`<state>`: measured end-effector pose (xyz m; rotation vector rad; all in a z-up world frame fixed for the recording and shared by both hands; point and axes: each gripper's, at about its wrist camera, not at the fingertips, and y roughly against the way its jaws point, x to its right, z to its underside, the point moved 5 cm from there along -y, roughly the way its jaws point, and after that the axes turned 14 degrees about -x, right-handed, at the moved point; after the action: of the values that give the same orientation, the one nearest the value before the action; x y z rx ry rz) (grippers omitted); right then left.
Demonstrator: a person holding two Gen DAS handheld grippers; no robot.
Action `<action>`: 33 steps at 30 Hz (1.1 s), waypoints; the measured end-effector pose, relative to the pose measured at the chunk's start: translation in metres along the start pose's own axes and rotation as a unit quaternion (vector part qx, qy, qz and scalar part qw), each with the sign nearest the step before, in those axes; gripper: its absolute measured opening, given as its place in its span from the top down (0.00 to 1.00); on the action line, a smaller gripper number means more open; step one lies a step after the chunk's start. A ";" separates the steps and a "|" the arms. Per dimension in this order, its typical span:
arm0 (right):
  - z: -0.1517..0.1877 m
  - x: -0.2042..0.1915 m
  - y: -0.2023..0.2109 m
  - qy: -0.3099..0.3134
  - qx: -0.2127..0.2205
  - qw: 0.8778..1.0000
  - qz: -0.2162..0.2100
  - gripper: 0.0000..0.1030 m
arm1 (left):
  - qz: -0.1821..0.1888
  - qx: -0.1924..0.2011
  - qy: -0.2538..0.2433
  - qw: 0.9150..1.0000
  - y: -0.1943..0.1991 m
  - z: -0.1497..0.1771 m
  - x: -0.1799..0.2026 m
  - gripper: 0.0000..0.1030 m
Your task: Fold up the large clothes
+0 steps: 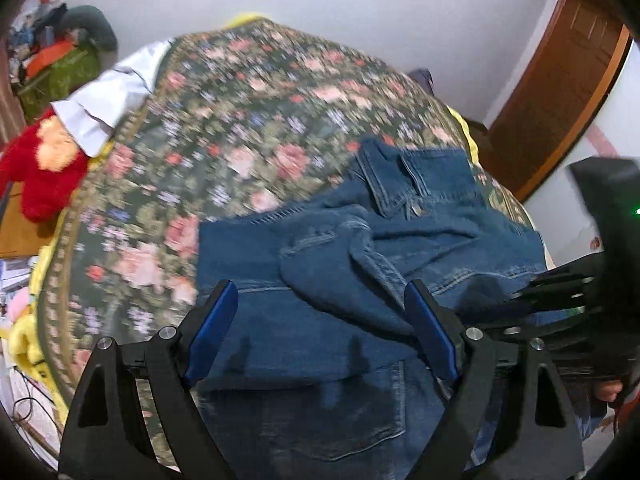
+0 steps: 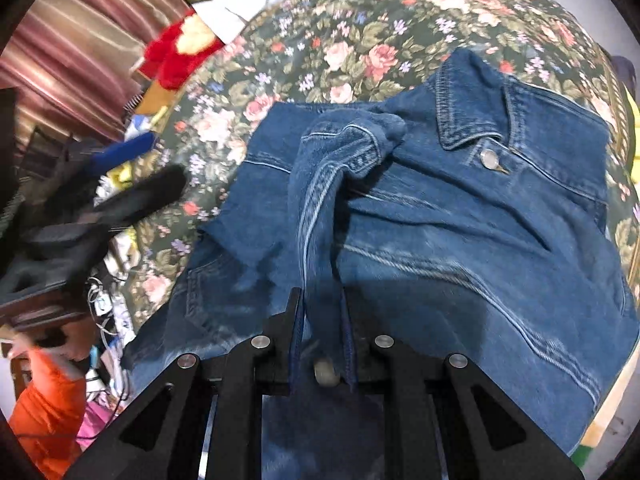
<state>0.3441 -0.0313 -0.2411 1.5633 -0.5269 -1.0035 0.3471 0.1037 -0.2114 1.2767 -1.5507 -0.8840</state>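
A blue denim jacket [image 1: 420, 236] lies on a floral bedspread [image 1: 248, 128], collar away from me. My left gripper [image 1: 320, 316] is open, its blue pads spread wide above the jacket's near part, holding nothing. In the right wrist view the jacket [image 2: 480, 216] lies front up with a metal button at the collar. My right gripper [image 2: 322, 308] is shut on the jacket's sleeve [image 2: 320, 208], which runs from the jaws up to its cuff, draped across the jacket body. The right gripper also shows at the right edge of the left wrist view [image 1: 568, 292].
A white garment [image 1: 108, 100] and a red plush toy [image 1: 44, 164] lie at the bed's far left. Clutter is piled beyond the bed on the left [image 1: 52, 52]. A wooden door [image 1: 560, 92] stands at the right. The bedspread also shows in the right wrist view [image 2: 360, 20].
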 end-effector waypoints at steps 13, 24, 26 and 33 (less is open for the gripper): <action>0.059 0.127 0.064 -0.084 0.067 0.980 0.167 0.87 | -0.124 -0.105 -0.043 0.986 -0.103 -0.053 0.021 0.23; 0.085 0.192 0.028 -0.098 0.055 0.967 0.227 0.87 | -0.143 -0.058 -0.045 0.987 -0.091 -0.052 0.020 0.73; 0.087 0.189 0.028 -0.090 0.052 0.958 0.269 0.87 | -0.134 -0.045 -0.041 0.989 -0.076 -0.049 0.016 0.73; 0.093 0.191 0.030 -0.100 0.051 0.947 0.301 0.87 | -0.091 -0.058 -0.024 0.994 -0.051 -0.013 -0.012 0.72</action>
<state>0.3744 -0.2413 -0.2713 1.2677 -1.1328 -0.6663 0.3764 0.1049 -0.2561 1.3371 -1.4130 -1.1112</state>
